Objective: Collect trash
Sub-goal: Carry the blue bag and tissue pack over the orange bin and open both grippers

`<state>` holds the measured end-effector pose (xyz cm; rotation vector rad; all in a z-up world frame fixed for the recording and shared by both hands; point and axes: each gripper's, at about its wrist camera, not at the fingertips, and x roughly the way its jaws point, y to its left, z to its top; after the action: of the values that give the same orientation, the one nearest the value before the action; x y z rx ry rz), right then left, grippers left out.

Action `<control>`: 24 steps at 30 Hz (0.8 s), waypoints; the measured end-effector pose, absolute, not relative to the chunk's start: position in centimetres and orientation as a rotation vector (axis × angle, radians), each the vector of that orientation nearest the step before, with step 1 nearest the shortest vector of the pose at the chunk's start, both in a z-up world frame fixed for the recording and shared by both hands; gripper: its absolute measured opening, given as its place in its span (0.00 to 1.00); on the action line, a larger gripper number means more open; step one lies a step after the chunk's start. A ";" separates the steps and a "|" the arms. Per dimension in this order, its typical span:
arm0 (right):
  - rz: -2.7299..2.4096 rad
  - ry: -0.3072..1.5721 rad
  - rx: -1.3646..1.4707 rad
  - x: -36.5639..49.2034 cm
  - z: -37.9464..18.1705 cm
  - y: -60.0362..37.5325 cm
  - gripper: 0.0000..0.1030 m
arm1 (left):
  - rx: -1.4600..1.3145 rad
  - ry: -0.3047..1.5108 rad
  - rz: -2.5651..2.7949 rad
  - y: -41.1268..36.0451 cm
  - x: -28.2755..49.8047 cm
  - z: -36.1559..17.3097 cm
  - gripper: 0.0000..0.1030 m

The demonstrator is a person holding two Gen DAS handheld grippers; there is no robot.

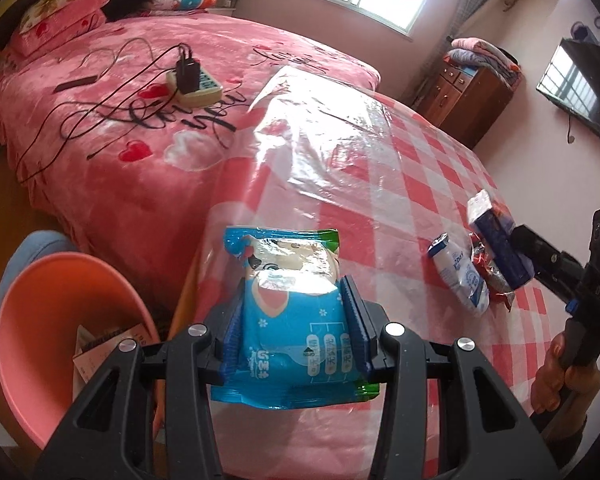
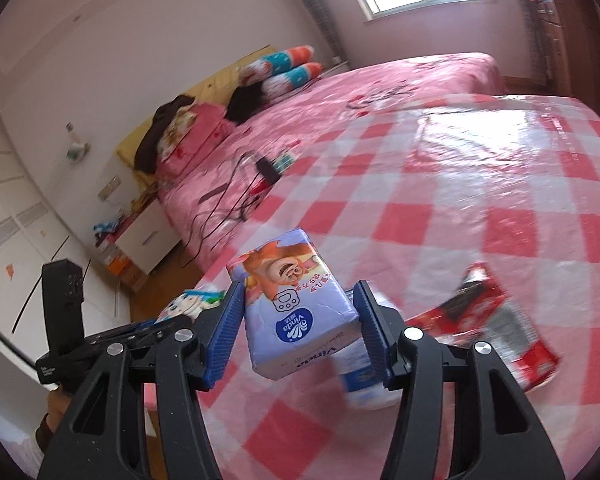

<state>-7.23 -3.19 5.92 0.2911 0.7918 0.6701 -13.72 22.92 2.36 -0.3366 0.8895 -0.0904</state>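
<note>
Left wrist view: the left gripper (image 1: pixel 294 312) has its blue-padded jaws clamped on a blue plastic wet-wipe packet (image 1: pixel 290 316), held over the near left edge of the red-and-white checked plastic-covered table (image 1: pixel 420 168). Just left, below the edge, stands a round salmon-pink plastic bin (image 1: pixel 32 344) with paper scraps inside. Far right, the right gripper (image 1: pixel 512 256) holds a small purple tissue pack (image 1: pixel 496 236) above a white crumpled sachet (image 1: pixel 460 274) and a red foil wrapper (image 1: pixel 494 276).

Right wrist view: the right gripper (image 2: pixel 298 320) has its jaws pressed against the purple tissue pack (image 2: pixel 296 304), raised above the table (image 2: pixel 500 184). The red foil wrapper (image 2: pixel 496 328) lies near right; the left gripper (image 2: pixel 156 328) sits near left.
</note>
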 end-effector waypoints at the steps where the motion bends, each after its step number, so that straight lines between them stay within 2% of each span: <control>1: 0.679 0.796 0.284 -7.4 5.9 -2.6 0.55 | -0.342 0.887 -0.090 23.3 -13.9 2.3 0.45; 13: 0.846 0.865 0.175 -10.1 5.6 6.4 0.55 | -0.420 0.835 -0.009 29.1 -17.8 2.9 0.45; 24: 1.009 0.873 0.089 -12.7 6.7 15.2 0.57 | -0.506 0.849 0.161 35.8 -21.0 0.0 0.45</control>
<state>-12.69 15.16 6.70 0.0891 0.8731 1.0088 -20.97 35.75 -0.01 -0.5064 0.8491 0.1608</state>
